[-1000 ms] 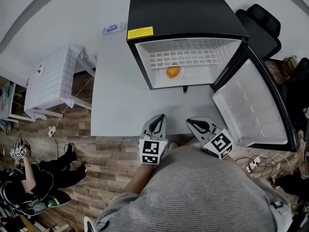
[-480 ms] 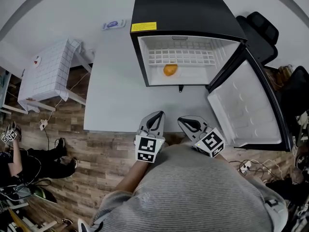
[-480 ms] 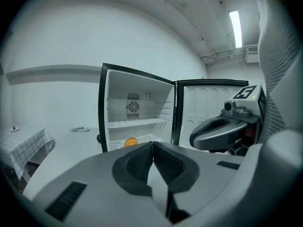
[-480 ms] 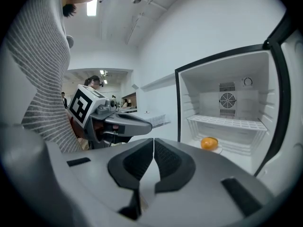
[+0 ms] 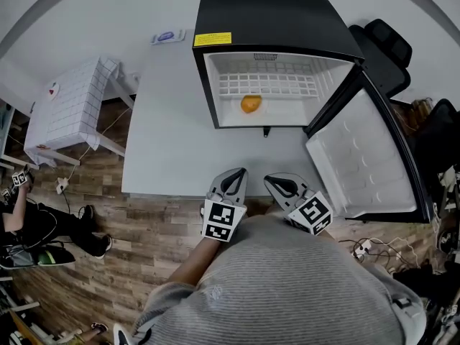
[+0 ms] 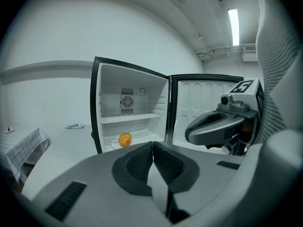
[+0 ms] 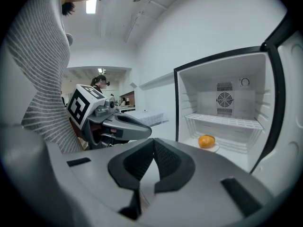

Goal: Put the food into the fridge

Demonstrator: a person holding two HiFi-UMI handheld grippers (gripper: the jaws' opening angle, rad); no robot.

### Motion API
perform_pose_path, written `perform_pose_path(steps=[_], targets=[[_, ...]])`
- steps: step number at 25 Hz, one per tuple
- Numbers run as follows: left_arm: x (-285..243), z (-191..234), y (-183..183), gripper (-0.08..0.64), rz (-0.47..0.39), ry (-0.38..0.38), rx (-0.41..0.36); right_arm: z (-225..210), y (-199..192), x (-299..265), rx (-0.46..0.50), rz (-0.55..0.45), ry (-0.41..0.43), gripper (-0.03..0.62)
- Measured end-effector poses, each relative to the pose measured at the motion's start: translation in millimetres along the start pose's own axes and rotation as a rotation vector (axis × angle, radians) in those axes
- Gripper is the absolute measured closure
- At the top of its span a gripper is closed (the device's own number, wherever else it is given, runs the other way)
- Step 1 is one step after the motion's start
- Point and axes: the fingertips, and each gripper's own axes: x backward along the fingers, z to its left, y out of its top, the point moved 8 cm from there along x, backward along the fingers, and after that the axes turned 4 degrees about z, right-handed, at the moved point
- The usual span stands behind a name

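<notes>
A small black fridge (image 5: 277, 16) stands on a white table (image 5: 172, 142) with its door (image 5: 363, 160) swung open to the right. An orange food item (image 5: 251, 104) lies on a small plate on the fridge floor, also seen as the orange food (image 6: 125, 139) and the orange food (image 7: 206, 141) in the two gripper views. My left gripper (image 5: 233, 180) and right gripper (image 5: 279, 185) are held close to my body at the table's near edge, both shut with nothing between the pads. The left gripper (image 6: 153, 150) points at the fridge, and so does the right gripper (image 7: 154, 148).
A small white table with a grid cloth (image 5: 72, 110) stands at the left. A blue-and-white packet (image 5: 167, 37) lies at the table's back left. A black chair (image 5: 388, 49) is behind the fridge door. A person (image 5: 29, 228) sits on the wooden floor at the left.
The view has shifted slightly; both grippers stay shut and near my body. The person on the floor at the left has moved.
</notes>
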Motion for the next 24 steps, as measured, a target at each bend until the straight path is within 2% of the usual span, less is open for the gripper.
perform_pose_path(steps=[24], targets=[[-6, -9, -12, 0.548, 0.063, -0.052, 0.012, -2, -11, 4, -0.039, 0.000, -0.026, 0.580]])
